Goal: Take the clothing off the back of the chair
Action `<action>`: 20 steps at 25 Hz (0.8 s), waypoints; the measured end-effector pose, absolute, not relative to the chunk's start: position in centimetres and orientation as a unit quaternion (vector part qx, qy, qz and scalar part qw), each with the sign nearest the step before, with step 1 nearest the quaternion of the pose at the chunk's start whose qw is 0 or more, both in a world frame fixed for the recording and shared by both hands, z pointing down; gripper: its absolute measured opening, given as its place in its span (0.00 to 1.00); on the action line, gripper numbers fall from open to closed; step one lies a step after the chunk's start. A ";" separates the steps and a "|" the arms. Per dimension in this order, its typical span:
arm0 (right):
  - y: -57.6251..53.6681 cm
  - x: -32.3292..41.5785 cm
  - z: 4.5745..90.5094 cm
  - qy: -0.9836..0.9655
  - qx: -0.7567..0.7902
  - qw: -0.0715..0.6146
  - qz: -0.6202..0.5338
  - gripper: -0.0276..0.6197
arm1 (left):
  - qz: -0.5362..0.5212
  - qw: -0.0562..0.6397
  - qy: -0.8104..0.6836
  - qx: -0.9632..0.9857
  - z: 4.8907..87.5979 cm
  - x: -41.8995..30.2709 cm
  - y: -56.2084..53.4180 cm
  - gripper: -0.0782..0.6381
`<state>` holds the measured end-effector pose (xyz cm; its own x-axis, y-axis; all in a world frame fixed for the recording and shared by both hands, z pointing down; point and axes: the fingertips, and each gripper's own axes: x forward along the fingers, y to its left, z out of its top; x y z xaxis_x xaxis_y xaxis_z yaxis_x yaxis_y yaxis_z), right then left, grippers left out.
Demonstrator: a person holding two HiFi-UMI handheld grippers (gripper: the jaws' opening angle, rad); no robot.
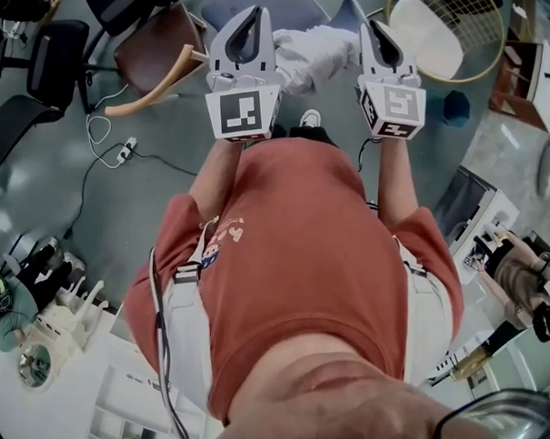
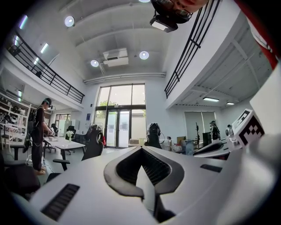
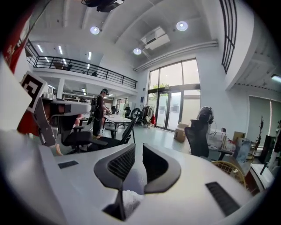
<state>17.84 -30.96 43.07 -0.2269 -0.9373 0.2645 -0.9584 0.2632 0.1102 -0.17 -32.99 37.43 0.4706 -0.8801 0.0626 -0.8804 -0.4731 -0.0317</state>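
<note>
I can read no words or numbers anywhere; the left marker cube (image 1: 241, 112) and right marker cube (image 1: 395, 108) carry only square patterns; the red T-shirt's (image 1: 319, 261) small print is too blurred.

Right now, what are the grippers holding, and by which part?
A white garment, stretched between them: right gripper pinches one edge; left gripper apparently the other.
</note>
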 end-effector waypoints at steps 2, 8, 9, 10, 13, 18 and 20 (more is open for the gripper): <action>-30.7 17.1 45.0 -0.794 0.583 0.164 0.050 0.20 | 0.040 0.009 -0.514 0.857 38.2 -0.3 -32.8 0.13; -29.7 14.9 50.3 -0.827 0.503 0.236 0.087 0.39 | 0.052 0.020 -0.523 0.850 40.0 -1.3 -32.3 0.13; -29.4 14.6 51.1 -0.832 0.487 0.252 0.091 0.43 | 0.050 0.020 -0.525 0.849 40.1 -1.4 -32.3 0.13; -29.1 14.3 51.9 -0.837 0.467 0.269 0.094 0.45 | 0.045 0.020 -0.528 0.848 40.1 -1.5 -32.3 0.13; -27.7 12.6 54.6 -0.851 0.400 0.325 0.103 0.51 | 0.047 0.026 -0.535 0.843 40.5 -2.2 -32.1 0.13; -25.5 11.4 58.9 -0.851 0.302 0.417 0.098 0.57 | 0.046 0.025 -0.543 0.838 40.9 -2.6 -31.7 0.13; -25.2 11.4 60.2 -0.843 0.283 0.450 0.088 0.58 | 0.027 0.014 -0.550 0.834 40.7 -3.0 -31.8 0.13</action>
<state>11.36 -25.20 60.16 -0.4352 -0.3973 0.8079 -0.5552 0.8249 0.1066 -3.00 -31.84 40.69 0.3928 -0.9176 0.0611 -0.9191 -0.3939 -0.0064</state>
